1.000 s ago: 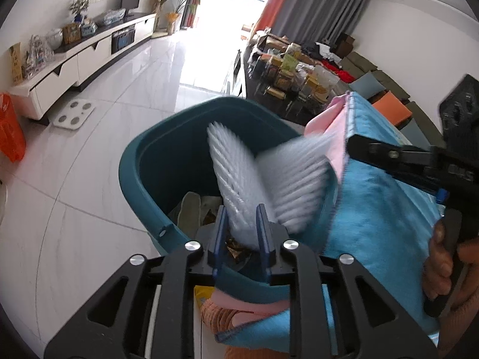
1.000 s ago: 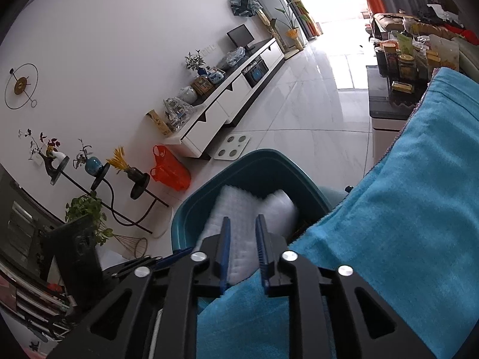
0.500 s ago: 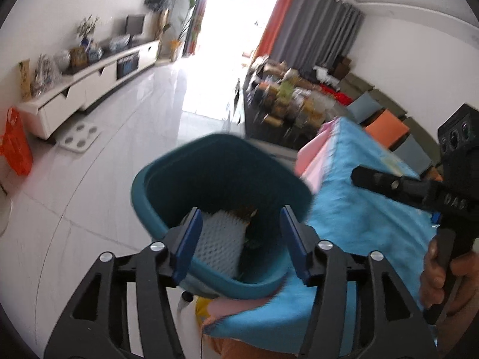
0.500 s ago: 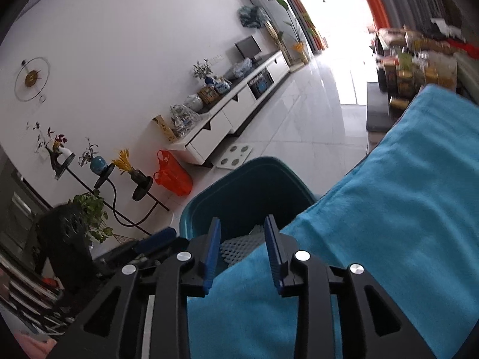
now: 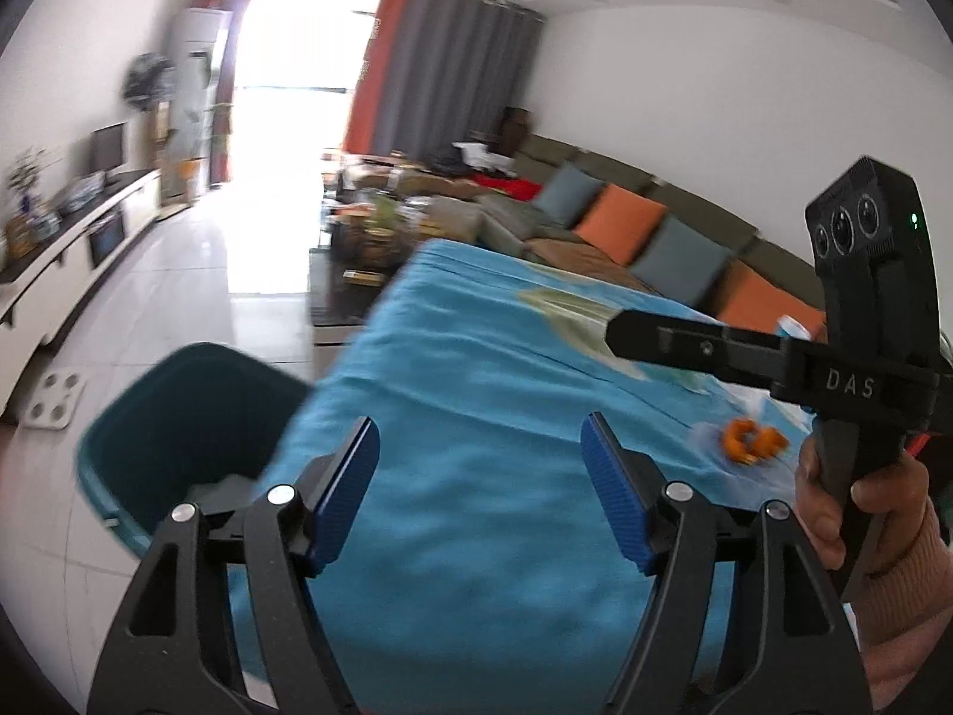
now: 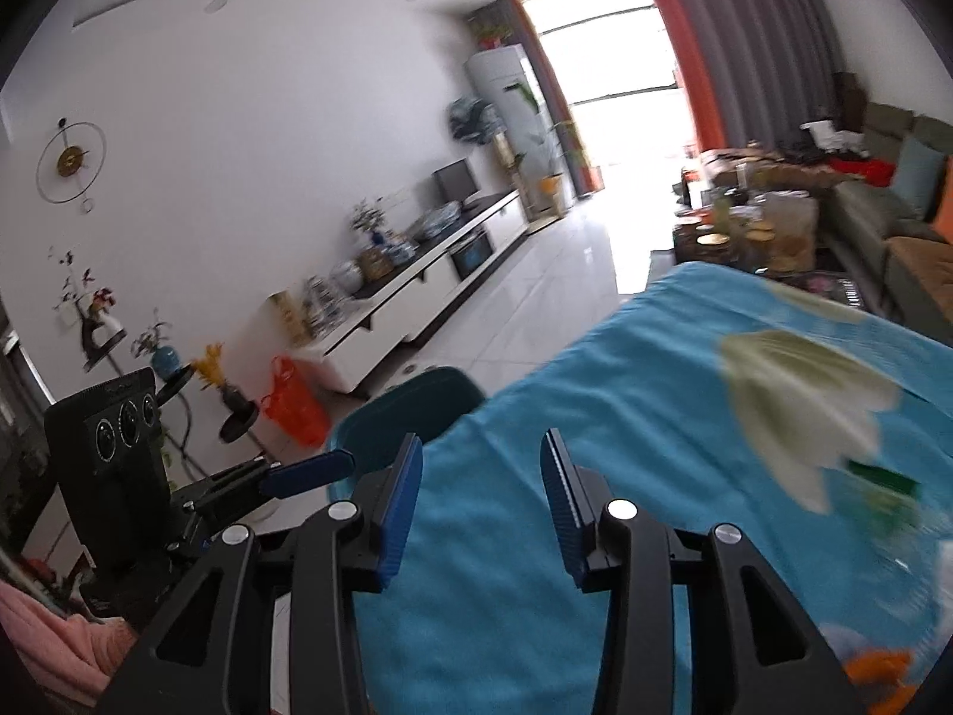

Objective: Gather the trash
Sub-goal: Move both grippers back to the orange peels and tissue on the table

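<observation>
A teal trash bin (image 5: 196, 411) stands on the floor at the left edge of a table under a blue cloth (image 5: 476, 417); pale trash (image 5: 223, 488) lies inside it. My left gripper (image 5: 479, 447) hovers over the cloth beside the bin, its jaws opening with nothing between them. My right gripper (image 6: 481, 465) is also above the cloth, jaws opening and empty; the bin (image 6: 417, 405) shows just beyond it. Orange peel (image 5: 753, 447) lies on the cloth to the right, near the hand holding the right gripper (image 5: 673, 339). Orange scraps (image 6: 875, 664) and a green wrapper (image 6: 881, 482) lie at the right.
A white TV cabinet (image 6: 417, 292) runs along the left wall, with an orange bag (image 6: 292, 399) and a plant stand (image 6: 232, 411) near it. A sofa with orange and grey cushions (image 5: 631, 220) lines the right wall. A cluttered coffee table (image 5: 381, 226) stands beyond the cloth.
Both grippers let go of the white foam netting, which dropped into the bin. Both then opened, rose and swung right from the bin to over the blue cloth.
</observation>
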